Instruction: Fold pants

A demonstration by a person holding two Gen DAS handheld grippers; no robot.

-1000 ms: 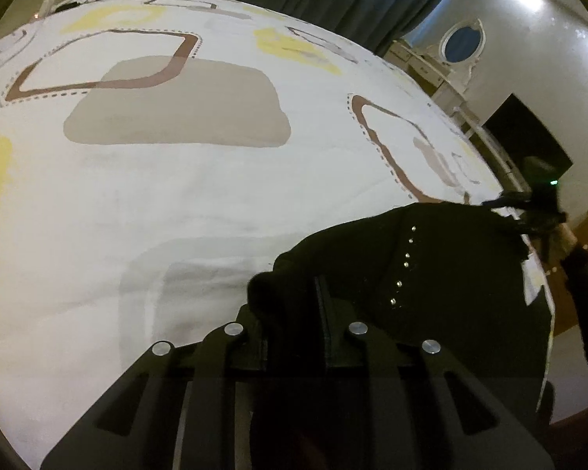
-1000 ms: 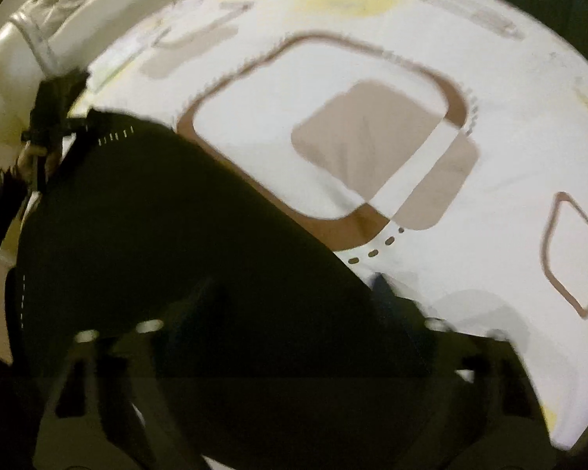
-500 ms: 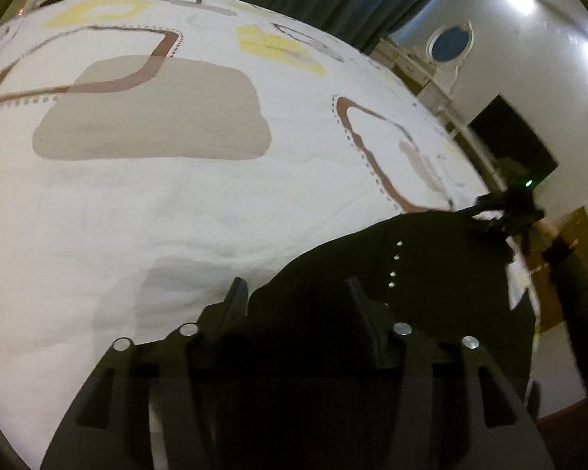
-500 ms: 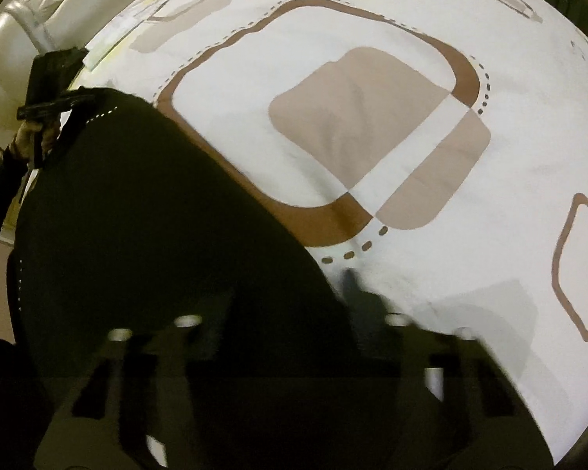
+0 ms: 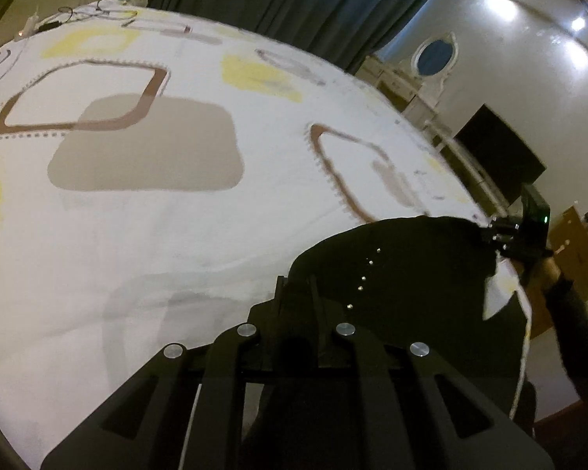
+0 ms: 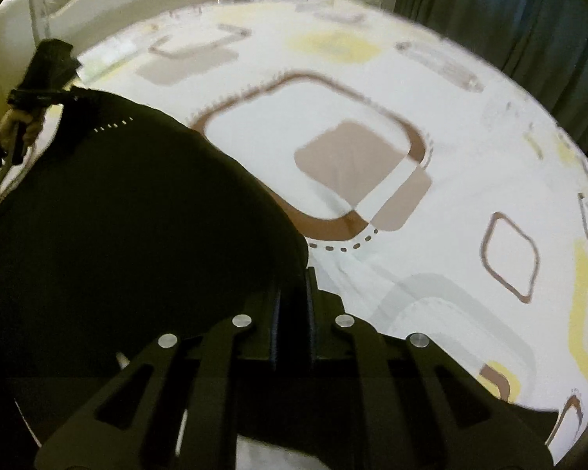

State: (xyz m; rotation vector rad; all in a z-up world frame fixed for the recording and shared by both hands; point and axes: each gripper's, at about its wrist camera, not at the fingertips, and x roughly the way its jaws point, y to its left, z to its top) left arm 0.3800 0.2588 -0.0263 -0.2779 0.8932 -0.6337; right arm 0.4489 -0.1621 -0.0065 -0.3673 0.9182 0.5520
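The black pants with a row of small silver studs lie at the near edge of the bed, stretched between the two grippers. My left gripper is shut on one corner of the pants. My right gripper is shut on the other corner. In the left wrist view the right gripper shows at the far right, pinching the cloth. In the right wrist view the left gripper shows at the far left, also on the cloth.
The bed's white cover with brown, beige and yellow shapes fills both views. Dark curtains, a white dresser with an oval mirror and a black screen stand beyond the bed. Cables lie at its far corner.
Both grippers opened wide half a second ago and are now closed again on the pants' edge. The cameras rose and tilted, showing more of the bed.
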